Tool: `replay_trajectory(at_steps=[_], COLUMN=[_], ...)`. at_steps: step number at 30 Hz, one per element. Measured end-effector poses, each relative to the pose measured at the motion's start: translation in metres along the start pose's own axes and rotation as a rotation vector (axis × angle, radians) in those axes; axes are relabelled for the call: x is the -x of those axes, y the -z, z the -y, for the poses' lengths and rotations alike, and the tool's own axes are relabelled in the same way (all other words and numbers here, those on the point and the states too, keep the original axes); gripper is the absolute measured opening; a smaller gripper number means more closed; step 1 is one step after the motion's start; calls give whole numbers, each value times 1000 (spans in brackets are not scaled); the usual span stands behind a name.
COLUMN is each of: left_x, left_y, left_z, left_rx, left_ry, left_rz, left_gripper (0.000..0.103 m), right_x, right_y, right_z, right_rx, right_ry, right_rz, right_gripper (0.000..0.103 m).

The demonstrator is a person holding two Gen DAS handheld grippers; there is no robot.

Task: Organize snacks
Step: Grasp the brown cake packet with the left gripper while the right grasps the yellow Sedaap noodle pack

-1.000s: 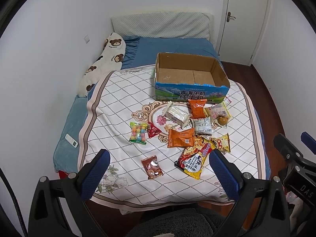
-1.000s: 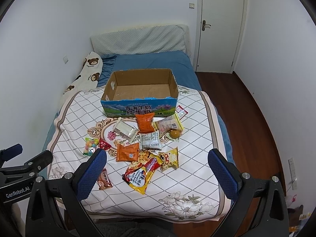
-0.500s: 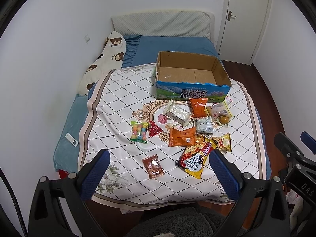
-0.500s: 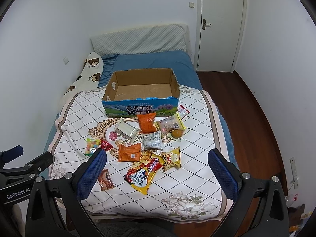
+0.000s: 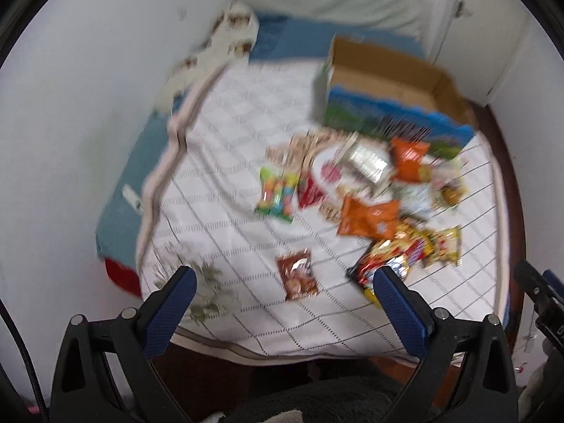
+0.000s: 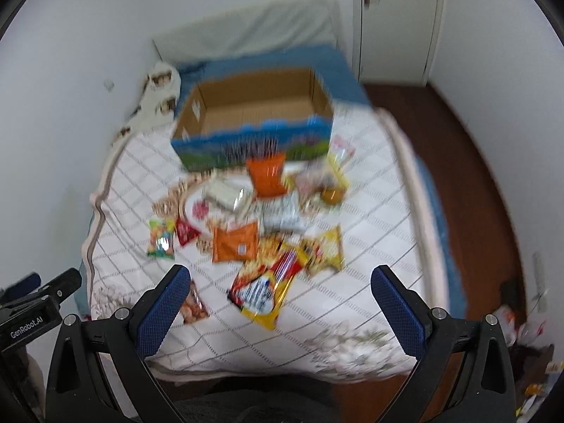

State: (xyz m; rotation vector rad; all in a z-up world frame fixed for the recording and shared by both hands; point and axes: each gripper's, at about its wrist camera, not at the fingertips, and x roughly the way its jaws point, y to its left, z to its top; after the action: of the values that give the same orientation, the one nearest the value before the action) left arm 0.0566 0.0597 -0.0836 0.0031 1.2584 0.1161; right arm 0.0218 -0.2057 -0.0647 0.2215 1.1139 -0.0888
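Both views are blurred by motion. An empty cardboard box (image 5: 387, 95) with blue-green sides stands on the bed; it also shows in the right wrist view (image 6: 253, 116). Several snack packets lie in front of it: a brown packet (image 5: 298, 275), a colourful candy bag (image 5: 276, 194), an orange packet (image 5: 370, 216), a large red-yellow bag (image 6: 268, 285). My left gripper (image 5: 282, 299) is open and empty above the bed's near edge. My right gripper (image 6: 280, 303) is open and empty over the near edge, just short of the red-yellow bag.
The bed has a white checked cover (image 5: 229, 176) over a blue sheet, against the left wall. A bear-print pillow (image 5: 229, 35) and a headboard cushion lie at the far end. Brown wood floor (image 6: 476, 176) and a white door are to the right.
Both grippers have moved forward and down toward the bed; the snacks now appear larger and closer. Nothing on the bed has moved.
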Motion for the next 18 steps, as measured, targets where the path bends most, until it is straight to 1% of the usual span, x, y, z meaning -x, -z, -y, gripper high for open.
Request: replay_trajectory(at_steps=[1, 4, 7, 8, 9, 11, 13, 15, 16, 18], left_x=[-23, -75, -131, -153, -166, -199, -229, -252, -260, -273], left_y=[1, 4, 9, 12, 14, 20, 25, 29, 30, 33], left_z=[-5, -11, -13, -13, -12, -12, -11, -7, -4, 3], left_rx=[15, 40, 59, 63, 68, 90, 105, 99, 92, 63], left_ry=[-12, -14, 10, 12, 20, 41, 70, 67, 71, 55], left_rz=[-48, -149, -263, -303, -328, -391, -442, -468, -472, -479], left_gripper=[103, 103, 103, 103, 103, 101, 101, 100, 100, 100], right_x=[-21, -85, -153, -173, -194, -233, -261, -283, -293, -312], right_y=[2, 10, 22, 25, 27, 36, 42, 47, 48, 50], right_z=[1, 5, 9, 9, 7, 2, -4, -10, -12, -16], right_rx=[-9, -52, -108, -117, -124, -156, -152, -156, -163, -195], right_ry=[4, -24, -58, -65, -72, -75, -52, -30, -21, -14], right_rz=[-43, -186, -320, -352, -382, -427, -453, -476, -487, -505], right_gripper=[103, 103, 103, 103, 103, 103, 103, 103, 103, 103])
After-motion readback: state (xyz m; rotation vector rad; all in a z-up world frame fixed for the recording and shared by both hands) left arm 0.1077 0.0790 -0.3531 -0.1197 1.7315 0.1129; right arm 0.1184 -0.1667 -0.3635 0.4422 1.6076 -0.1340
